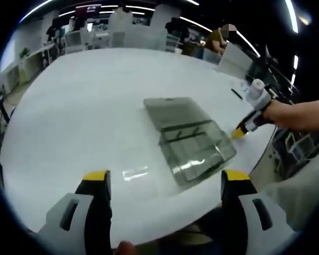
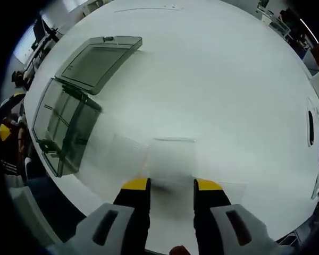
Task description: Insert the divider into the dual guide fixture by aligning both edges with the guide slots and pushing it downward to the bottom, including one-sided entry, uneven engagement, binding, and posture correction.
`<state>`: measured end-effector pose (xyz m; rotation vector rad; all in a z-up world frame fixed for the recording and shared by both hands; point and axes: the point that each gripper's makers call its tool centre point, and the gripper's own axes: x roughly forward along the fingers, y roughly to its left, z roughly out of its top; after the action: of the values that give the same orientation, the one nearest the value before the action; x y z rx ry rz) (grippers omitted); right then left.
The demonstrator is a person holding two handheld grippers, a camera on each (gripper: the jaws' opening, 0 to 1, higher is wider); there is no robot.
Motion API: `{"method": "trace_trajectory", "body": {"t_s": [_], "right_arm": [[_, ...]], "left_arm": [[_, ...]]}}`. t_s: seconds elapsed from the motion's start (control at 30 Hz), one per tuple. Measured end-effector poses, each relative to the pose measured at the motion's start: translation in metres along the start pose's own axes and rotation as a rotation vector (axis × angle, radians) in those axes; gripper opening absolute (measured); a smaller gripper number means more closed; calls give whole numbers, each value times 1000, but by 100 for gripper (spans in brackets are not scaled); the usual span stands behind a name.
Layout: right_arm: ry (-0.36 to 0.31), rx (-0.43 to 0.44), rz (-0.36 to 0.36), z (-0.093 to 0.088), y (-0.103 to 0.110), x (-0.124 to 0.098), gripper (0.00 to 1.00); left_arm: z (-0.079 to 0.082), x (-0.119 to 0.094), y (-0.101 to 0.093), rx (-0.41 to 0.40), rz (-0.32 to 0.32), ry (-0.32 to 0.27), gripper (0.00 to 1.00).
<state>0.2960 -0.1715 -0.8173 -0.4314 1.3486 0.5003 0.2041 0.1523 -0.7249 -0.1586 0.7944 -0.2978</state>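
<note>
The dual guide fixture (image 1: 194, 143) is a clear grey box with its lid folded open, lying mid-table; it also sits at the left of the right gripper view (image 2: 64, 125). Dark guide rails cross its inside. A clear divider (image 2: 171, 159) spans the gap between the yellow tips of my right gripper (image 2: 171, 185), which is shut on its two side edges, low over the table. My right gripper (image 1: 238, 133) comes in beside the box's right side, held by a hand. My left gripper (image 1: 166, 176) hangs wide open and empty, nearer than the box.
Another clear divider (image 1: 135, 173) lies flat on the white table (image 1: 95, 95) left of the box, also seen as a clear sheet (image 2: 125, 151). A black pen (image 2: 310, 127) lies far right. The table edge is close below both grippers. Desks and a seated person stand beyond the table.
</note>
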Motion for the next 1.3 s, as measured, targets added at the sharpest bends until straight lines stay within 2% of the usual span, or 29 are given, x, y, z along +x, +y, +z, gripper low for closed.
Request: {"method": "trace_trajectory", "body": {"t_s": [0.43, 0.9, 1.0, 1.07, 1.2, 1.3], "right_arm": [[-21, 7, 16, -1, -2, -3, 26], [-84, 15, 39, 3, 5, -16, 26], [-96, 39, 56, 2, 9, -19, 26], [-100, 22, 53, 2, 9, -19, 26], [-113, 18, 55, 2, 12, -25, 26], [-127, 21, 59, 4, 13, -29, 26]], "left_arm": [[-4, -1, 2, -26, 0, 5, 82], [3, 6, -5, -32, -24, 4, 82], [6, 6, -4, -55, -31, 7, 82], [10, 9, -4, -30, -32, 3, 82], [12, 11, -6, -40, -40, -4, 82], [8, 13, -8, -50, -50, 8, 82]]}}
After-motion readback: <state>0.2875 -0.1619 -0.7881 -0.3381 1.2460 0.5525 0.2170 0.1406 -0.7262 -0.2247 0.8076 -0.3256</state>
